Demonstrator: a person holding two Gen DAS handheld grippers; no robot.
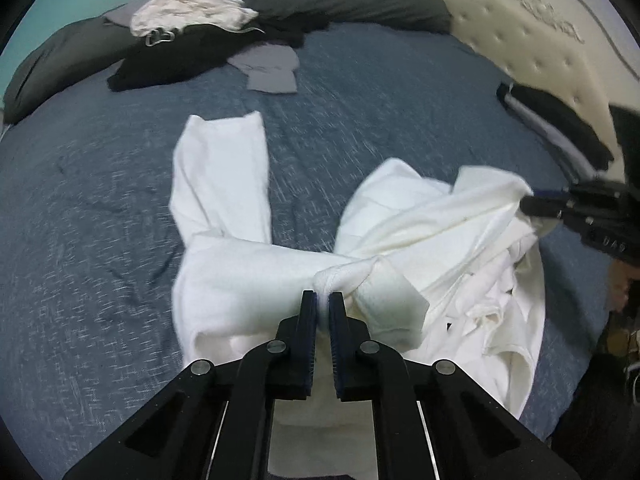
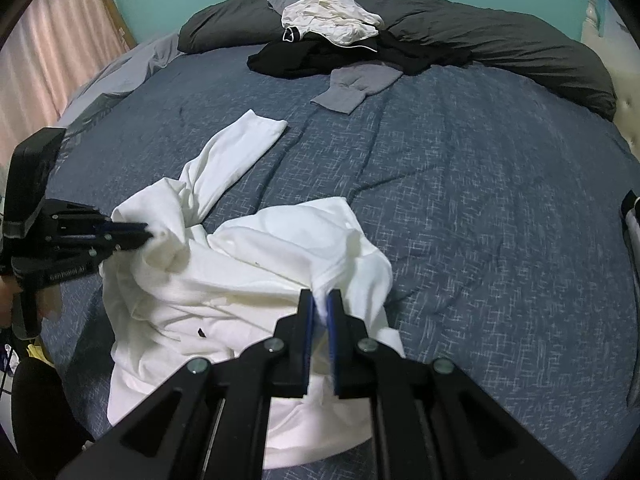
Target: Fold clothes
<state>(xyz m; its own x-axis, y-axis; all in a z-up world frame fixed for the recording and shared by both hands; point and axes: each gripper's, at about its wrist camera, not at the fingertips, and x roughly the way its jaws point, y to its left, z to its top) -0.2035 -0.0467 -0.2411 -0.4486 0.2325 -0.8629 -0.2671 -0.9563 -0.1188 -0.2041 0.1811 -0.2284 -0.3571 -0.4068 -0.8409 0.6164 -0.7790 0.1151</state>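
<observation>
A crumpled white long-sleeved shirt (image 1: 420, 232) lies on the blue bedspread (image 1: 100, 220), one sleeve (image 1: 224, 168) stretched away from me. My left gripper (image 1: 323, 296) is shut on a bunched white edge of the shirt. In the right wrist view the shirt (image 2: 260, 256) fills the near middle, and my right gripper (image 2: 320, 294) is shut on a fold of it. The left gripper (image 2: 148, 236) shows there at the left, pinching the cloth; the right gripper (image 1: 528, 204) shows at the right edge of the left wrist view, also gripping the shirt.
At the far side of the bed lie a dark grey duvet (image 2: 500, 44), a black garment (image 2: 320, 60), a cream garment (image 2: 332, 16) and a folded grey one (image 2: 352, 84). A dark garment (image 1: 560, 124) lies by the padded headboard (image 1: 532, 40). Pink curtains (image 2: 48, 60) hang at left.
</observation>
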